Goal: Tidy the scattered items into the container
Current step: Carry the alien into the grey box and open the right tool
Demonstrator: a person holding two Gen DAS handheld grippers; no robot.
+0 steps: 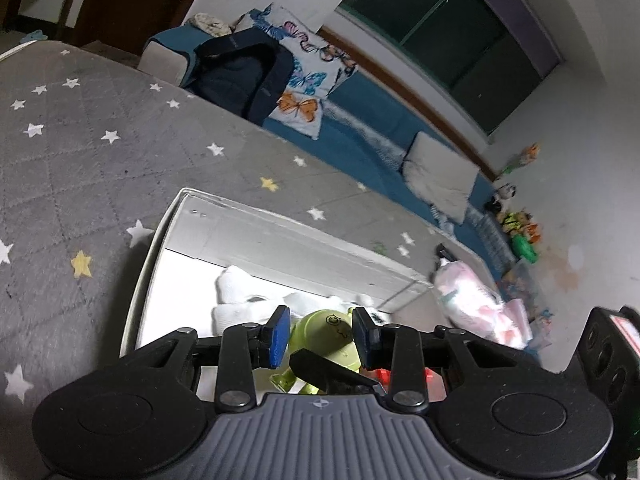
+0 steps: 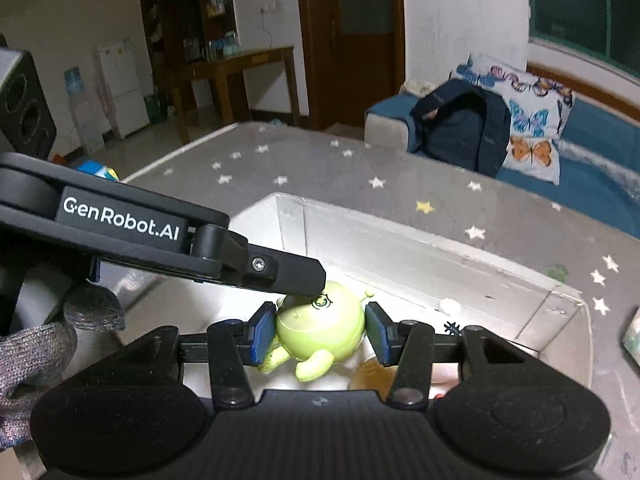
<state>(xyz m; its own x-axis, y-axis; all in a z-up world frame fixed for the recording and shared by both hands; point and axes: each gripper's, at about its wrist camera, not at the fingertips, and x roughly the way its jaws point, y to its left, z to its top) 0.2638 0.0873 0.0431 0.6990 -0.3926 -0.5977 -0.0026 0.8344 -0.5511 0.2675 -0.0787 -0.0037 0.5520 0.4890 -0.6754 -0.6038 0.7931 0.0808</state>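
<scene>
A lime-green toy figure (image 2: 320, 328) with a drawn face hangs over the open white box (image 2: 404, 220). My right gripper (image 2: 320, 334) is shut on it, a blue pad pressed on each side of its round body. My left gripper (image 1: 322, 336) comes in from the left in the right wrist view, one black finger (image 2: 288, 270) lying across the toy's head. Seen from the left wrist, the green toy (image 1: 324, 330) sits between the left pads, which touch its head. The box (image 1: 160, 240) lies just beneath, on the grey star mat (image 1: 80, 140).
Inside the box lie white soft items (image 1: 236, 292), something red (image 1: 383, 374) and an orange thing (image 2: 372, 376). A pink soft toy (image 1: 468, 300) lies beside the box. A blue sofa (image 2: 592, 160) with a dark backpack (image 2: 464, 128) lines the mat's far edge. A gloved hand (image 2: 36, 352) holds the left gripper.
</scene>
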